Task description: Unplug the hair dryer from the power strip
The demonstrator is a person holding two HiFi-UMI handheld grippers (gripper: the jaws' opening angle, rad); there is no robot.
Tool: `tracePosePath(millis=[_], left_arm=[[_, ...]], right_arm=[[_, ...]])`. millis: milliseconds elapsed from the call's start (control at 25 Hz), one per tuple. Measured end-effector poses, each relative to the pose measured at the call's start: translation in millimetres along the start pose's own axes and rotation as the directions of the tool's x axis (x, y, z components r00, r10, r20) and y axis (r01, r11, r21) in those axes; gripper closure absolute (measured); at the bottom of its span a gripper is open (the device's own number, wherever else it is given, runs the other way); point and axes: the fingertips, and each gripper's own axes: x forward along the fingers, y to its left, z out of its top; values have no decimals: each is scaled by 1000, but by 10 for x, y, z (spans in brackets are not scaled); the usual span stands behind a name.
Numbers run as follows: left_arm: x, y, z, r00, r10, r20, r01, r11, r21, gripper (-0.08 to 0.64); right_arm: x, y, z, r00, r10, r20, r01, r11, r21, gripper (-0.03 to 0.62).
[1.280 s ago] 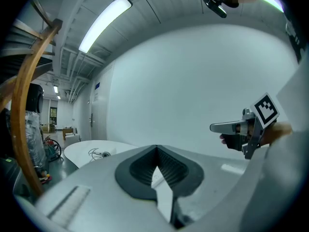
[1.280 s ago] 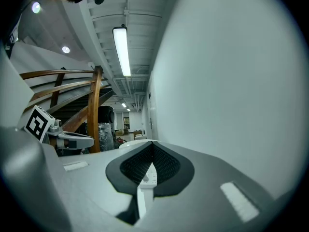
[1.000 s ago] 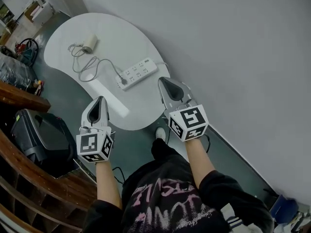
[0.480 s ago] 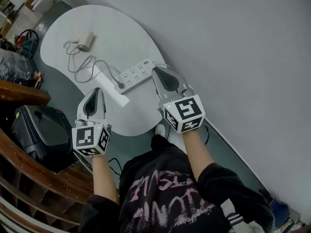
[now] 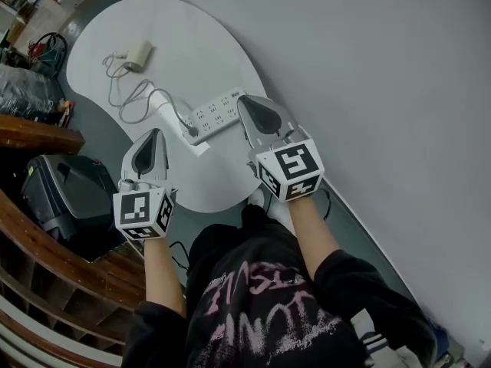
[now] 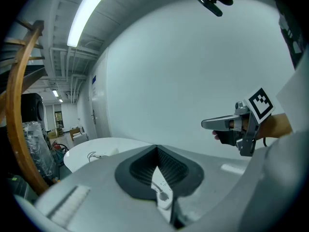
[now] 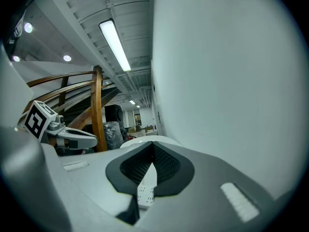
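Note:
On the white table (image 5: 192, 44) lies a white power strip (image 5: 218, 113), with a dark plug (image 5: 193, 132) in its near left end. From the plug a grey cable (image 5: 132, 100) loops back to the white hair dryer (image 5: 137, 52) at the far side. My left gripper (image 5: 153, 134) is shut with nothing in it and hovers over the table's left edge, short of the plug. My right gripper (image 5: 247, 102) is also shut with nothing in it, just right of the strip's far end. The strip (image 6: 162, 193) (image 7: 145, 192) shows through each gripper's closed jaws.
A grey wall (image 5: 383, 90) runs along the table's right side. On the floor to the left stands a black case (image 5: 65, 202) beside a curved wooden railing (image 5: 46, 278). Clutter and boxes (image 5: 31, 60) lie at the far left.
Both grippers have moved forward over the table. The right one has drawn up beside the strip's far end and the left one has come nearer the plug. Both stay shut.

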Motion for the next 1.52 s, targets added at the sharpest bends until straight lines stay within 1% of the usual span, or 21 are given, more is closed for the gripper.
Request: tracePosePath(millis=[160,440,680,920,1040,1320,1520], left_arm=[[28,-21,1,1000,0,-9,0,1000,18,558],[48,30,10,1000,3,16,-2,1000,-30,558],[62,54,36,999,-6,35,7,1000,-15,558],[76,230,51,998,-12,58,15,999,-50,558],[102,283,53,998,-20,67,23,998,-53,558],[117,420,8,997,-22,72,27,997,-65,558],[138,433,-26,997,-33,71,38,997,-69,558]], right_arm=[[23,-40,-10,1000,1,-1,-1,1000,12,575],[38,-46,2,1000,-3,-4,3,1000,3,575],[54,-27,42,1000,-24,-6,24,1000,-7,575],[133,35,86,999,-47,-7,47,999,-20,575],[168,25,100,998,-69,-4,69,997,-23,575],[229,86,76,996,-86,-9,86,996,-32,577],[244,83,42,995,-100,-11,100,995,-28,577]])
